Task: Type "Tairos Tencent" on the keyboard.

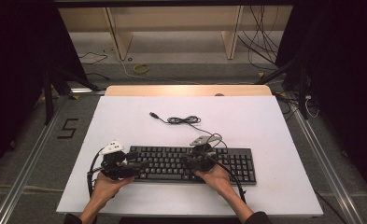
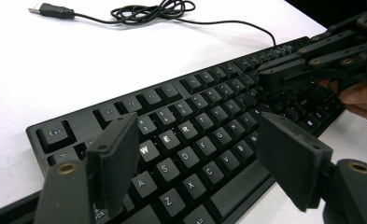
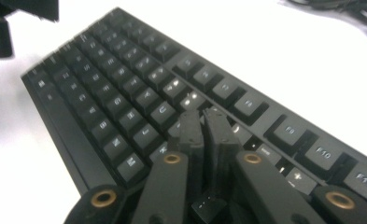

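A black keyboard lies flat on the near half of the white table, its long axis running left to right along the table's near edge and its key legends facing the person. Over the keyboard's left end the left gripper hangs with jaws spread wide and nothing between them. Above the keyboard's middle keys the right gripper points left, jaws closed together, empty. The keyboard's thin cable is bunched just beyond its far edge.
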`<action>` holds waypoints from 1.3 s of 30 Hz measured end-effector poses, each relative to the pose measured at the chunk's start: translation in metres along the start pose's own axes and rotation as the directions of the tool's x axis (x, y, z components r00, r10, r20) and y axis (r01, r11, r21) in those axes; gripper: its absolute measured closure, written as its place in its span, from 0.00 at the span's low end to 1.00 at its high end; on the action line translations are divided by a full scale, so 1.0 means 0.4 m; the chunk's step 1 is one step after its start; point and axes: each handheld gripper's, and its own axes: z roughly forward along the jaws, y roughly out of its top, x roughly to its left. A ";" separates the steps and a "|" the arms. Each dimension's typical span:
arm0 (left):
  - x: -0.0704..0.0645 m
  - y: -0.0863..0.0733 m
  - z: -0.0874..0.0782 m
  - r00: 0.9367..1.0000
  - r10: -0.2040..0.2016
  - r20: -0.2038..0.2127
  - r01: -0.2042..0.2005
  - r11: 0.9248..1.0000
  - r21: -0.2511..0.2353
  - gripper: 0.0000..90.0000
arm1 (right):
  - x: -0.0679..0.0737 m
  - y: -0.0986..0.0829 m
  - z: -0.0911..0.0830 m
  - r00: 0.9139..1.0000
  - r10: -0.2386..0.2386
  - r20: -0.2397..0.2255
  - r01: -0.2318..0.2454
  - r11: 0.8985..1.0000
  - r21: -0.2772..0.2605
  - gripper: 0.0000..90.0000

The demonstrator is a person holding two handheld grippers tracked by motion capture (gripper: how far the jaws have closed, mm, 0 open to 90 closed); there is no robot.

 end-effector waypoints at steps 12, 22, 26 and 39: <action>0.003 0.000 0.000 1.000 0.006 -0.016 -0.006 1.000 0.003 0.36 | 0.002 0.003 -0.031 1.000 0.006 -0.020 -0.007 0.999 -0.044 0.75; 0.010 -0.001 -0.002 1.000 -0.012 -0.025 0.013 1.000 0.008 0.47 | 0.006 0.005 -0.055 0.999 0.011 -0.032 -0.014 0.997 -0.077 0.58; 0.010 -0.002 0.000 1.000 -0.008 -0.028 0.009 1.000 0.019 0.54 | 0.010 0.004 -0.063 0.999 0.014 -0.035 -0.017 0.996 -0.084 0.52; 0.010 -0.003 0.031 0.998 0.029 -0.047 -0.024 0.993 0.117 0.88 | 0.016 -0.004 -0.079 0.999 -0.001 -0.033 -0.003 0.995 -0.104 0.43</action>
